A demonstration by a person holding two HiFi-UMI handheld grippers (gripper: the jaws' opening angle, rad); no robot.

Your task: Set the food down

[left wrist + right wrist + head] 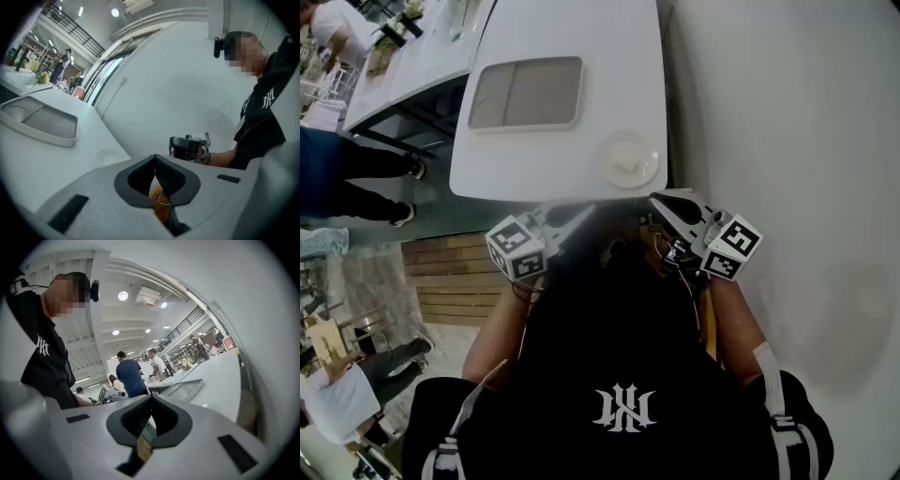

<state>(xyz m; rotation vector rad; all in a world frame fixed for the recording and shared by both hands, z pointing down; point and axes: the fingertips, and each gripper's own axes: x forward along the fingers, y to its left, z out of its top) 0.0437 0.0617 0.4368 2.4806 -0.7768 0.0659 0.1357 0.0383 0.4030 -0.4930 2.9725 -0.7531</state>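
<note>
**Holding both grippers clenched and empty at the chest**

Head view: left gripper (565,221) and right gripper (667,204) are up against the person's chest, off the white table (581,159). The pale food (626,165) lies on a small plate (645,174) by the table's near edge, just beside the grey tray (527,92).

Left gripper view: jaws pressed together, nothing between.

Right gripper view: same, jaws together, empty.

A large open workshop hall: high ceiling lights (123,296), a railed mezzanine (186,325), long white tables (623,56), people (130,377) standing about
</note>
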